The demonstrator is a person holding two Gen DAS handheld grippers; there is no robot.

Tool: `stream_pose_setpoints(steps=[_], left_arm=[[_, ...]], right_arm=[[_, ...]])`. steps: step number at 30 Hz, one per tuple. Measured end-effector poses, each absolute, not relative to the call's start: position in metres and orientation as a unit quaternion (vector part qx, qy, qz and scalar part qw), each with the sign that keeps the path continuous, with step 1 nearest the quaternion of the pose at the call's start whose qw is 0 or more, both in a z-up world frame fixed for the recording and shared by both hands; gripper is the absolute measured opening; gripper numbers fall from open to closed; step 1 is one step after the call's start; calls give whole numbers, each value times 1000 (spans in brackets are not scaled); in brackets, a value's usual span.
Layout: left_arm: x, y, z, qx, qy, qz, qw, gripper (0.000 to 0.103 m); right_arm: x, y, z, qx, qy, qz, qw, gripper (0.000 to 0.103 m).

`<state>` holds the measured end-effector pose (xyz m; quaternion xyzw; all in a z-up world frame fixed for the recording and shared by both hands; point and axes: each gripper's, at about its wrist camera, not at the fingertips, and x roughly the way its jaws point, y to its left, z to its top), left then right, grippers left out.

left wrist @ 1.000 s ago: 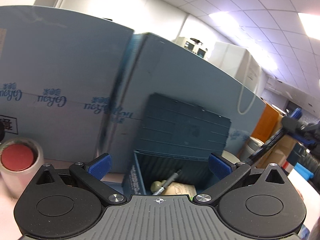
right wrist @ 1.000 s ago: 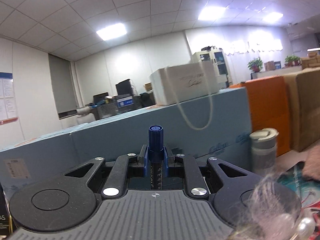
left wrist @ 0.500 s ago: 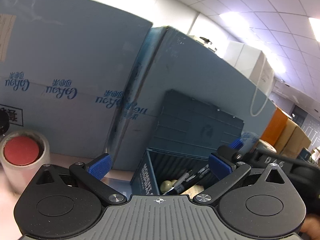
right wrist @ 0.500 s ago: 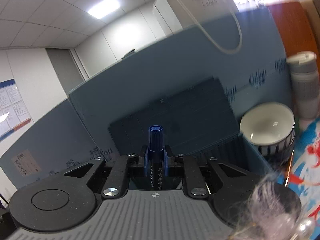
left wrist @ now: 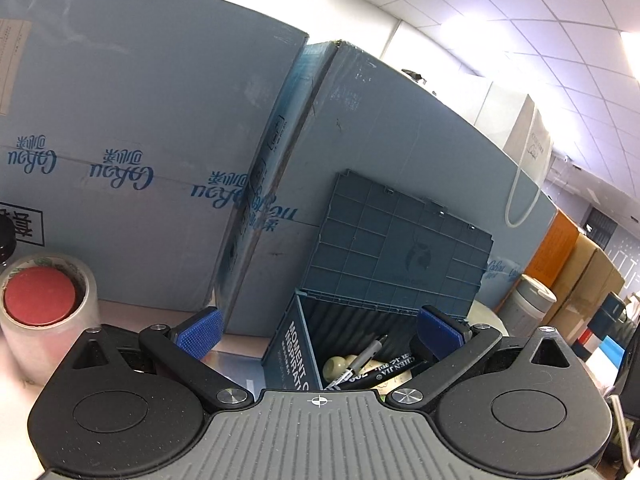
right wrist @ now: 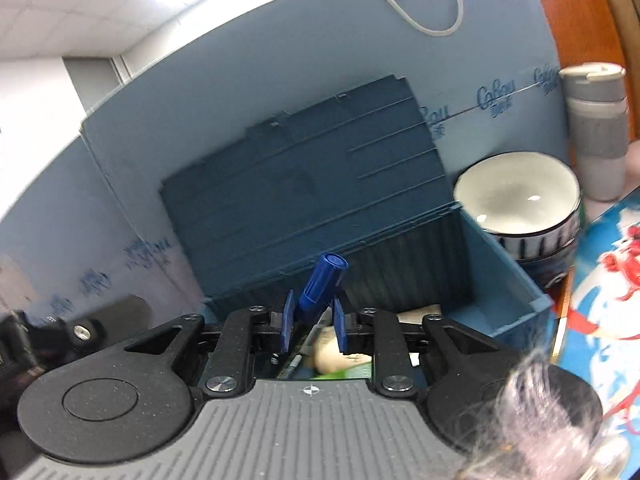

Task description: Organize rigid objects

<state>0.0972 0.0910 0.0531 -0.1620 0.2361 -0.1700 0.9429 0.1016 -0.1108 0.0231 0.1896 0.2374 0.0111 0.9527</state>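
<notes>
The right gripper [right wrist: 311, 326] hangs over the open blue storage box [right wrist: 516, 280], and its jaws are opening around a blue-capped marker [right wrist: 322, 286]. The marker stands between the blue pads [right wrist: 286, 326] but has tipped to the right, its cap leaning toward the box's raised lid [right wrist: 304, 196]; the pads look to have let go of its barrel, so it seems to be slipping free rather than held. Directly beneath the jaws, inside the box, lie other pens and a pale rounded object.

The left gripper [left wrist: 318, 330] is spread wide and empty. Just ahead of it and below, the same box shows its contents: a black marker [left wrist: 384, 370], a slimmer pen [left wrist: 362, 358] and a cream-coloured rounded piece [left wrist: 336, 366].

The risk now is in the drop. Because the marker is tilted as it leaves the pads, it may catch on one pad and swing, then land on end against the ribbed back wall or rest across the pens already there instead of lying flat. If the right gripper draws away sideways while the cap is level with the pads, it could flick the marker over the right wall toward the white bowl [right wrist: 520, 204], which sits just beside the box. A roll of tape [left wrist: 44, 312] to the left gripper's left is well apart from all this.
</notes>
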Motion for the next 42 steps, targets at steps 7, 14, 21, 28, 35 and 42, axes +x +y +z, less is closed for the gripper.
stream_pose_setpoints(steps=[7,14,21,28,35,42], left_arm=[[96,90,53,-161,235,-172,943,103],[87,95,60,-183,207,-165,947,103],[58,93,80,-168,137,-148,965,103],[26,75,86,-110,112,-154,975,103],[-1,59,69,-66,79,-145,984,103],[-14,47,35,-102,-3,-133,986,103]], right_arm=[[97,-110,23,157,235,-25,959,58],[80,-114,36,149,198,-46,968,93],[38,-119,50,143,126,-54,980,103],[-5,-120,49,122,62,-69,988,103],[-30,-125,37,101,6,-86,991,103],[-26,-140,13,55,-9,-116,992,103]])
